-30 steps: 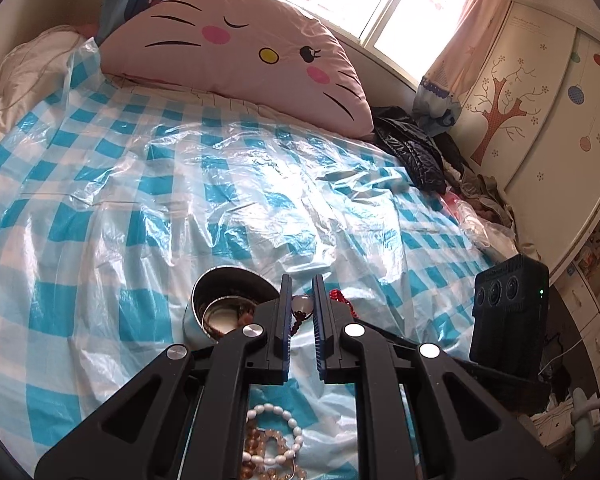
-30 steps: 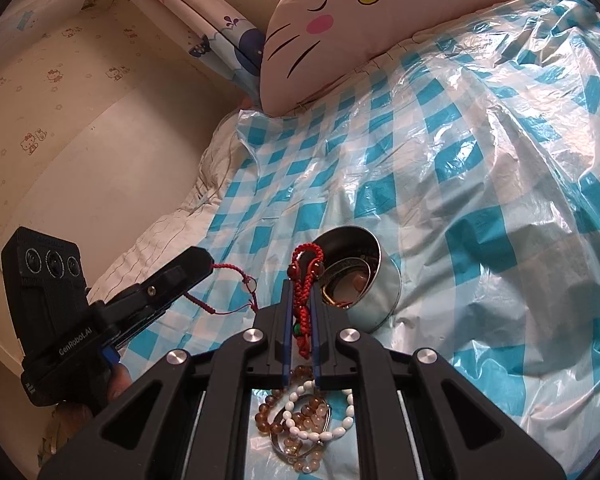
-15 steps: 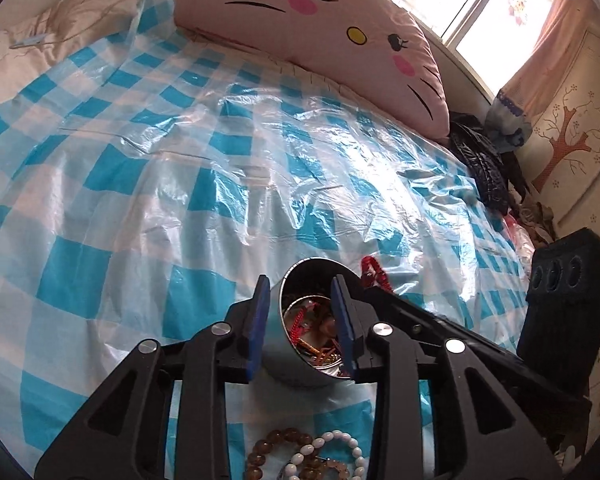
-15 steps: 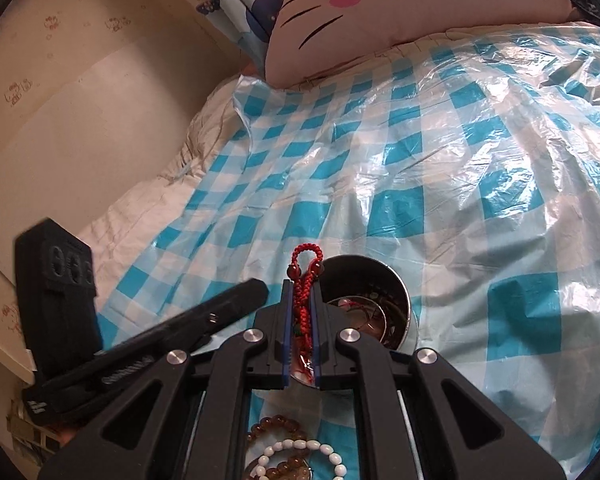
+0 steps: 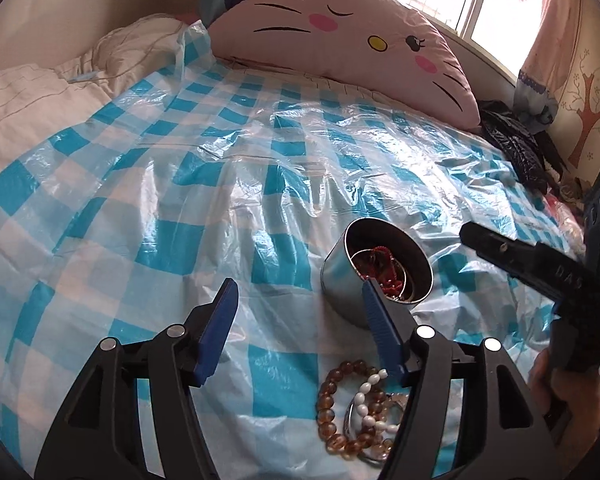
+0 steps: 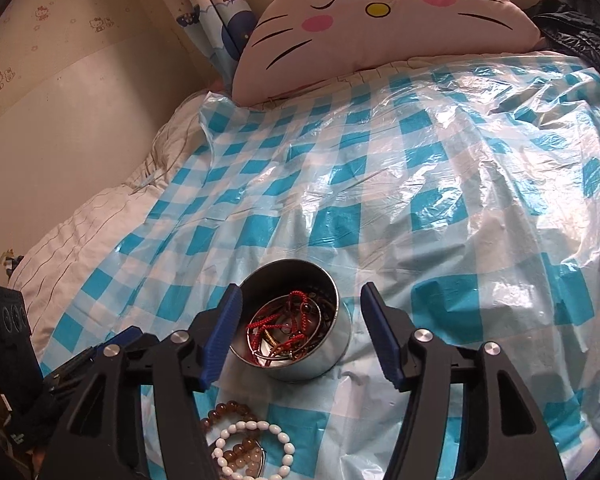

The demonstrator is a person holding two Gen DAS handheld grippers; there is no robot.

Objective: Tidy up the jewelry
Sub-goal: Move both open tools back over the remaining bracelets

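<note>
Right tool [image 6: 300, 332], left tool [image 5: 296, 316]: both spread wide, nothing gripped.

Round silver metal tin [image 6: 300, 360] is stood on the blue-and-white checked plastic sheet [image 6: 420, 200] over the bed, framed between the right tool's blue pads; red cord bracelets [image 6: 276, 322] and metal bangles are held inside it. Amber bead bracelet [image 5: 332, 408] and white bead bracelet [image 5: 366, 396] are left on the sheet, near the tin.
</note>
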